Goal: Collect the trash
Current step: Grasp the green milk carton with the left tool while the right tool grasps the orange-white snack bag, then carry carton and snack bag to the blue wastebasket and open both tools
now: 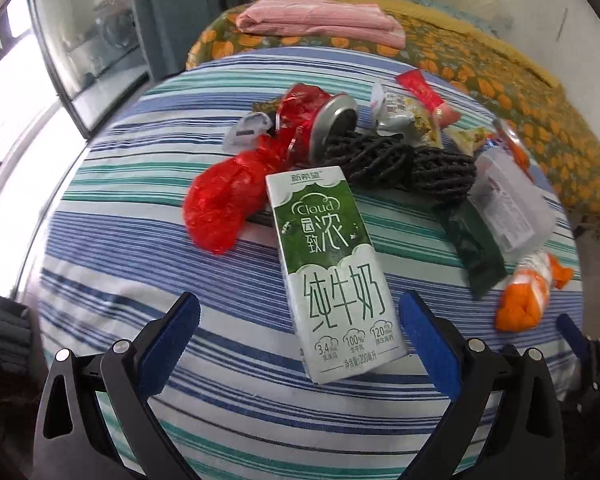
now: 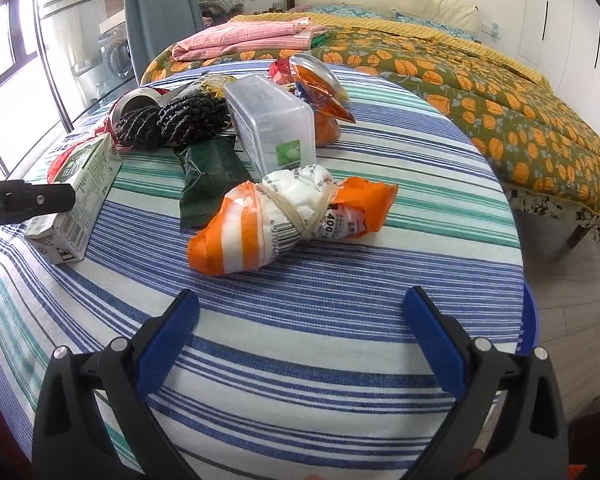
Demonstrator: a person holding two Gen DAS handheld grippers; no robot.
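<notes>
Our left tongs gape wide around the near end of the milk carton, lying flat on the striped bench. We should lower squarely before squeezing. Our right tongs hang open and empty, near the orange-and-white bundle.

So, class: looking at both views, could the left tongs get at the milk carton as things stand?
Probably yes. The left tongs are open, and the milk carton lies flat on the striped cloth with its near end between the fingers. Nothing lies on that end; the red bag only touches the far corner.
</notes>
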